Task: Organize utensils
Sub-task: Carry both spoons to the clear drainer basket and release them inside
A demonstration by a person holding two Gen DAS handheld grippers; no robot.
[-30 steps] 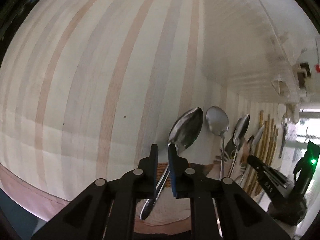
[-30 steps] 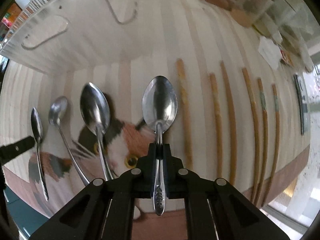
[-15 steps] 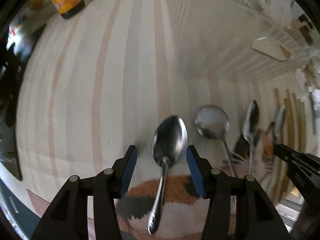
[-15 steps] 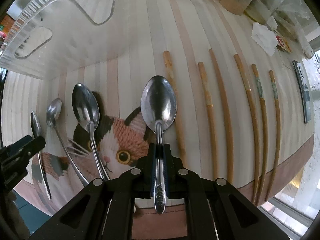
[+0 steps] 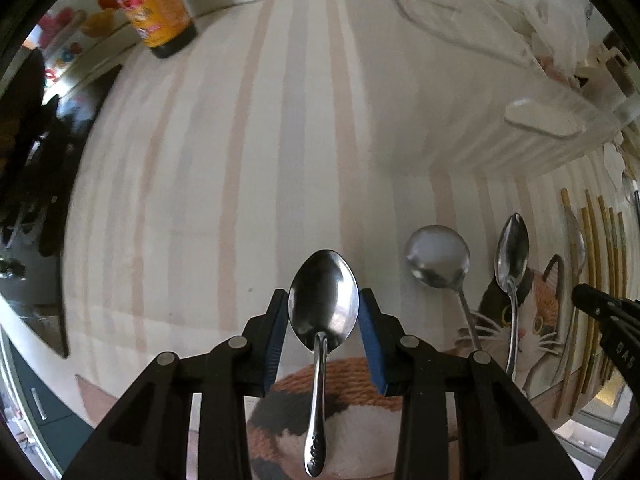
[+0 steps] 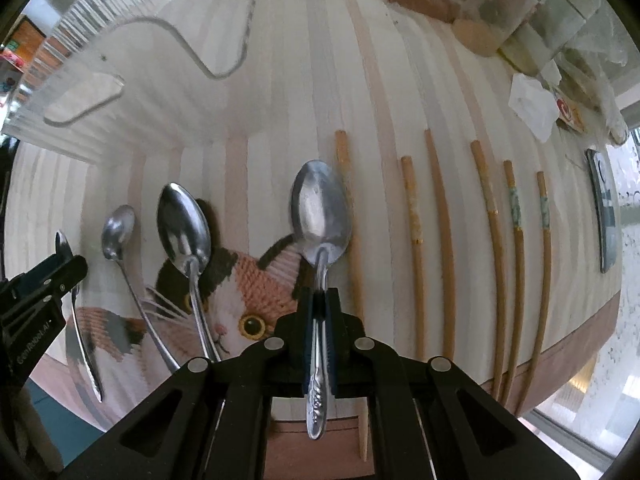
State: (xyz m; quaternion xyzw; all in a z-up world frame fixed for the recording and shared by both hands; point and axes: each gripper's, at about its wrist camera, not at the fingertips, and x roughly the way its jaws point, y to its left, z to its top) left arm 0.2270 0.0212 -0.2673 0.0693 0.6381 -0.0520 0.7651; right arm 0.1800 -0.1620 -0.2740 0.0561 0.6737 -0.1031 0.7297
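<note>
My left gripper point(image 5: 323, 320) is open, its jaws standing on either side of a steel spoon point(image 5: 322, 300) that lies on the striped cat-pattern cloth point(image 5: 224, 184). My right gripper point(image 6: 319, 312) is shut on the handle of another steel spoon point(image 6: 320, 208), held bowl forward just above the cloth. Two more spoons point(image 5: 438, 258) point(image 5: 512, 248) lie in a row to the right of the left gripper. In the right wrist view three spoons point(image 6: 184, 220) lie left of the held one. Several wooden chopsticks point(image 6: 440, 240) lie side by side to its right.
A clear plastic tray point(image 6: 100, 92) stands at the back of the cloth. An orange bottle point(image 5: 156, 4) stands at the far left. Jars and bags point(image 6: 500, 16) crowd the far right, with a dark flat object point(image 6: 604, 216) near the window. The table edge is near me.
My left gripper opened and let go of its spoon, which now lies on the cloth, and drew back. My right gripper stayed shut on its spoon and moved slightly forward.
</note>
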